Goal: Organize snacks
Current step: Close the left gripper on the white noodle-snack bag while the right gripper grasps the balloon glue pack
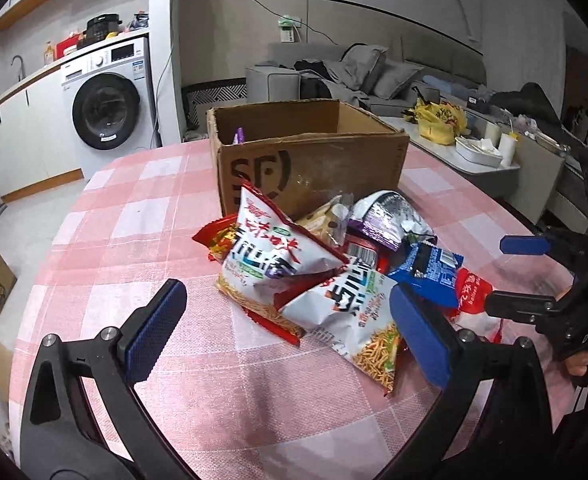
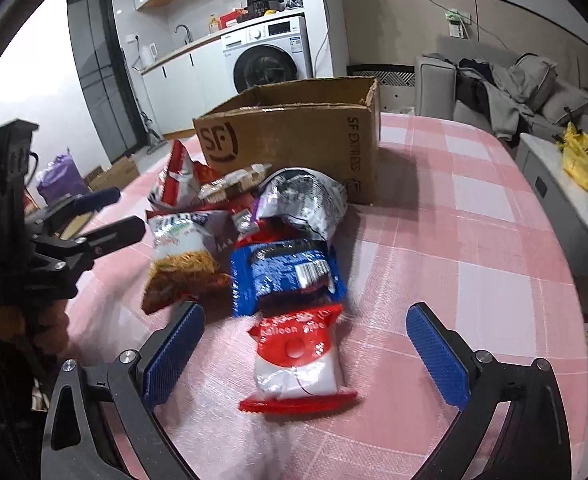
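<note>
A pile of snack packets lies on the pink checked table (image 1: 142, 216) in front of an open cardboard box (image 1: 314, 160). In the left wrist view, two white noodle-snack bags (image 1: 270, 256) lie nearest my left gripper (image 1: 290, 308), which is open and empty just before them. In the right wrist view, a red and white packet (image 2: 298, 356) lies between the open fingers of my right gripper (image 2: 306, 328), not gripped. A blue packet (image 2: 282, 272) and a silver bag (image 2: 306, 200) lie behind it, with the box (image 2: 294, 136) beyond. The right gripper (image 1: 506, 276) also shows in the left view.
A purple packet (image 1: 239, 135) sticks up inside the box. A washing machine (image 1: 110, 96) and counter stand at the back left, a sofa (image 1: 374, 72) at the back, and a low table with a yellow bag (image 1: 440, 120) to the right.
</note>
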Demonstrator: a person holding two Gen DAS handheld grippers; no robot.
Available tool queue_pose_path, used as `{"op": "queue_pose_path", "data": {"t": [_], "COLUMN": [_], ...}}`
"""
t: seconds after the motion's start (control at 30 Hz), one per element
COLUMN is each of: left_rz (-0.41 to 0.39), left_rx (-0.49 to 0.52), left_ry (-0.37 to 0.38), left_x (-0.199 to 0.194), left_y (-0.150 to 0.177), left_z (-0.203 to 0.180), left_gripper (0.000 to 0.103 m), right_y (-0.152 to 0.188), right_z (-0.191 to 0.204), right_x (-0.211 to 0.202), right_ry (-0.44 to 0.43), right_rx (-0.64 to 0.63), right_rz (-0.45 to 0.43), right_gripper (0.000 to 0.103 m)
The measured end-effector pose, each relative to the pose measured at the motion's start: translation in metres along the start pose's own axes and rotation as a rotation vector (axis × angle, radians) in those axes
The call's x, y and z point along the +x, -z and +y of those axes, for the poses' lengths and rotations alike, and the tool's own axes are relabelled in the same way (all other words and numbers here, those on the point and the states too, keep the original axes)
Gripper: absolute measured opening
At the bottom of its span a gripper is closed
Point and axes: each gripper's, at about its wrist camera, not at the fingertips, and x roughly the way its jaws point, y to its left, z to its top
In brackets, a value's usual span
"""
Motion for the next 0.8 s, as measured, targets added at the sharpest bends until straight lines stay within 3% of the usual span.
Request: {"op": "queue_pose_path", "data": {"t": [0.43, 0.67, 0.8], "left_rz": [0.058, 0.118, 0.163], "left_rx": [0.033, 0.041, 0.037], "left_ry": [0.088, 0.118, 0.156], "left_x": [0.008, 0.02, 0.027], "left_y": [0.006, 0.012, 0.017], "left_z": [-0.011, -0.016, -0.018], "left_gripper": [0.102, 0.099, 0.088], "right_y": [0.013, 0.016, 0.016], "right_z": [-0.004, -0.007, -0.007], "right_x": [0.013, 0.016, 0.015], "right_ry": [-0.001, -0.003, -0.011], "right_rx": [0.011, 0.011, 0.011], "right_rz": [0.068, 0.085, 0.082], "right_gripper": [0.101, 0.091, 0.091]}}
